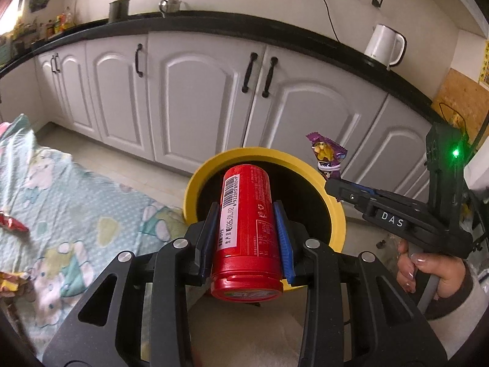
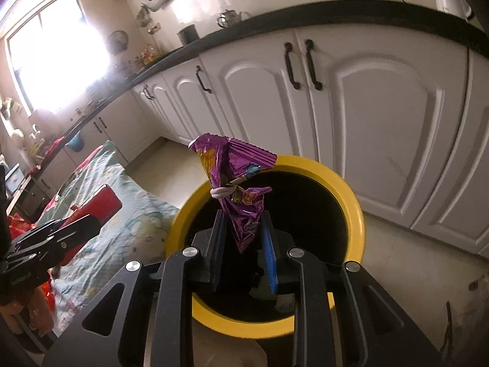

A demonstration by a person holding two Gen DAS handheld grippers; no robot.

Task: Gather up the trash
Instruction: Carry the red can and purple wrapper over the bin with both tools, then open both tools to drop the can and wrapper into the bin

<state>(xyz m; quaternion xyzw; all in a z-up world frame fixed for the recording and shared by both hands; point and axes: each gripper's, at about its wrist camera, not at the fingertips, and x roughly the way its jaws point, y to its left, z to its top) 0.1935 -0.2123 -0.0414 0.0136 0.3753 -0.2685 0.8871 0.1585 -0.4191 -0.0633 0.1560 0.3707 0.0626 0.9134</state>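
Observation:
My left gripper is shut on a red can with a barcode label, held over the near edge of a yellow-rimmed bin with a dark inside. My right gripper is shut on a crumpled purple snack wrapper, held over the bin's opening. In the left wrist view the right gripper shows at the right with the wrapper above the bin's far right rim. In the right wrist view the left gripper and red can show at the left.
A table with a pale blue cartoon cloth lies left of the bin, with red and yellow wrappers on it. White cabinets under a black counter stand behind. A white kettle sits on the counter.

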